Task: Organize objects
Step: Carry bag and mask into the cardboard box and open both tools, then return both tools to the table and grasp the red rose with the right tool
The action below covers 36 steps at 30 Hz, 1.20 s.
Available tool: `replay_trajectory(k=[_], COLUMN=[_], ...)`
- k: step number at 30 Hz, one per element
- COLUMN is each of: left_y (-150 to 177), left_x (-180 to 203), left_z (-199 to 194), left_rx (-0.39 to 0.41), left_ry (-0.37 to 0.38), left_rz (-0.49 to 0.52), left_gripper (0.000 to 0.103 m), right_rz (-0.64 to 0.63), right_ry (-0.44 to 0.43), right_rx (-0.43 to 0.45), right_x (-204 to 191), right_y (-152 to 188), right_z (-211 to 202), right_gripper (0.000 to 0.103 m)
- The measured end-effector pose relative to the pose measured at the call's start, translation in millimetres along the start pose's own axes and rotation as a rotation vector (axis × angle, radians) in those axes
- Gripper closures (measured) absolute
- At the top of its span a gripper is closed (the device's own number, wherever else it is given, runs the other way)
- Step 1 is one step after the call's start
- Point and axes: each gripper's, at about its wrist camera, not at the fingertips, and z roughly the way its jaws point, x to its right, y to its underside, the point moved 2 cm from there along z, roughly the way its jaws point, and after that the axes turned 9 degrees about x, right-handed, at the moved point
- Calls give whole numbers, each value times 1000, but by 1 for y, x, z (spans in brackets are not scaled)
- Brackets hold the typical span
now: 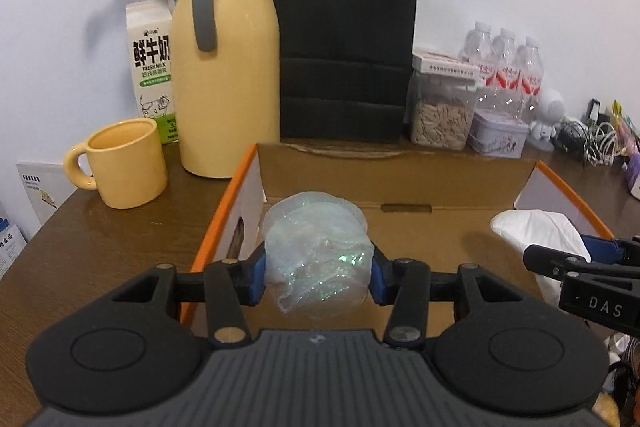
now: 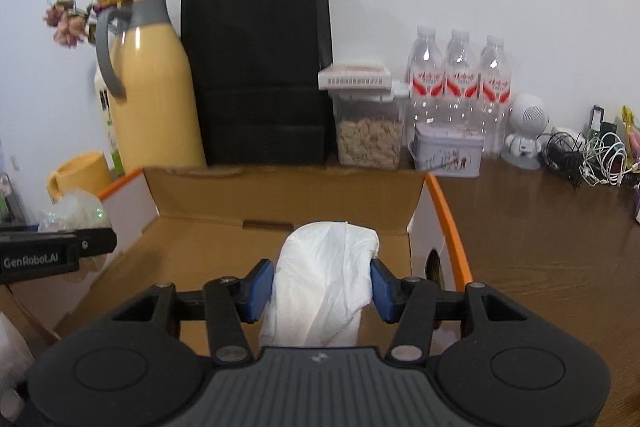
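An open cardboard box (image 1: 420, 227) with orange rims sits on the brown table. My left gripper (image 1: 318, 267) is shut on a crumpled, translucent, shimmering fabric bundle (image 1: 316, 239), held over the box's left side. My right gripper (image 2: 322, 285) is shut on a white crumpled bag (image 2: 324, 275), held over the box (image 2: 224, 243) near its right wall. In the left wrist view the white bag (image 1: 536, 227) and right gripper (image 1: 568, 251) show at the right edge. The right wrist view catches the fabric bundle (image 2: 76, 211) at the far left.
Behind the box stand a yellow jug (image 1: 228, 67), a black paper bag (image 1: 344, 39), a seed jar (image 1: 440, 115), a tin (image 1: 498, 137) and three water bottles (image 1: 504, 67). A yellow mug (image 1: 124, 163) and milk carton (image 1: 150, 67) are left; tangled cables (image 2: 592, 159) right.
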Motion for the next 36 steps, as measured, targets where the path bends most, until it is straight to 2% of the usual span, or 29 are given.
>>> replay_trajectory(k=[2, 4, 6, 7, 8, 9, 11, 22, 29, 36], left_y=[1, 1, 1, 1, 0, -1, -1, -4, -11, -9], left_x=[0, 0, 1, 1, 1, 2, 3, 11, 8, 3], left_z=[-2, -5, -9, -11, -15, -17, -22, -38, -69, -113], left_rx=[7, 20, 41, 58, 76, 87, 118, 172, 253, 295], left_ry=[-3, -1, 0, 4, 12, 18, 17, 5, 13, 15], left_rz=[3, 6, 4, 6, 8, 6, 5, 24, 1, 11], left_gripper=[49, 39, 13, 11, 9, 0, 0, 0, 0, 0], right_rz=[-8, -9, -6, -8, -9, -8, -5, -9, -30, -55], right_ry=[14, 19, 26, 29, 31, 32, 28, 31, 34, 6], right_rx=[-7, -9, -3, -2, 2, 12, 28, 121, 205, 238], right_x=[-1, -1, 0, 0, 0, 0, 0, -2, -8, -20], right_y=[2, 3, 4, 4, 4, 4, 3, -6, -12, -5], right_z=[-1, -2, -4, -6, -7, -9, -12, -30, -62, -104], right_gripper=[48, 39, 32, 31, 25, 14, 0, 0, 0, 0])
